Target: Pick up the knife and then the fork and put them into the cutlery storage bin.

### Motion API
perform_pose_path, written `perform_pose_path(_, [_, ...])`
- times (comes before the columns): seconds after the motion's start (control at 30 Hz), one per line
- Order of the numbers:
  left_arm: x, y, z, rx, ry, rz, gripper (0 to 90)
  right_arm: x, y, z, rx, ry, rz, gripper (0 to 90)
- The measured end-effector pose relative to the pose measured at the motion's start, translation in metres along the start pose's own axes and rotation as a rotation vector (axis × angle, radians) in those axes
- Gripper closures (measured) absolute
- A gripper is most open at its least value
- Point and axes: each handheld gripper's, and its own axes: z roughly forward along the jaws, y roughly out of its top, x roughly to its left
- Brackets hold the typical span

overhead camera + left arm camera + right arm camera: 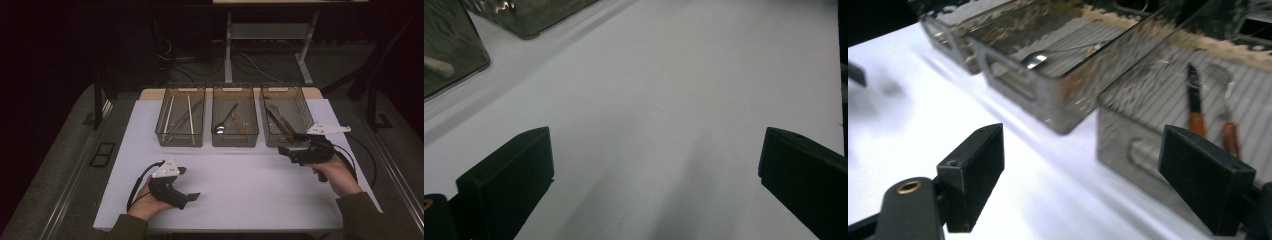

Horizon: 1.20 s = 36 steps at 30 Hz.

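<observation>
Two hand-held claws over a white surface (pixel 240 190), three clear bins lined up along its far edge. Right claw (pixel 287 149) hovering just in front of the right bin (pixel 285 116), jaws spread wide with nothing between them, pointing leftward in the high view. Seen along those jaws in the right gripper view: right bin (pixel 1168 115) close ahead, holding two orange-handled tools (pixel 1198 120); middle bin (pixel 1048 65) beyond it, a spoon (pixel 1035 60) inside. Left claw (pixel 192 198) low over the near left of the surface, well apart from the bins, jaws likewise wide and empty above bare white in the left gripper view (pixel 654 165). Left bin (pixel 181 116) holding long thin sticks (pixel 190 117).
</observation>
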Motion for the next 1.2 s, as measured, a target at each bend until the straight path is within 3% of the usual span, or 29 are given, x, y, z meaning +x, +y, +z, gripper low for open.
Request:
perform_pose_path(0.23, [-0.001,0.000,-0.001,0.005,-0.002,0.002,0.0,0.012,-0.017,-0.005,0.005,0.029,-0.037,17.6])
perform_pose_path(0.77, [-0.001,0.000,0.000,0.006,-0.004,0.000,0.0,0.024,-0.055,-0.017,0.025,0.082,-0.052,17.6])
perform_pose_path(1.03, [-0.002,0.000,0.000,0.005,-0.003,-0.001,0.0,0.030,-0.064,-0.018,0.033,0.096,-0.054,17.6])
perform_pose_path(1.2, [-0.002,0.000,0.000,0.004,-0.003,0.000,0.0,0.037,-0.068,-0.015,0.054,0.101,-0.085,17.6])
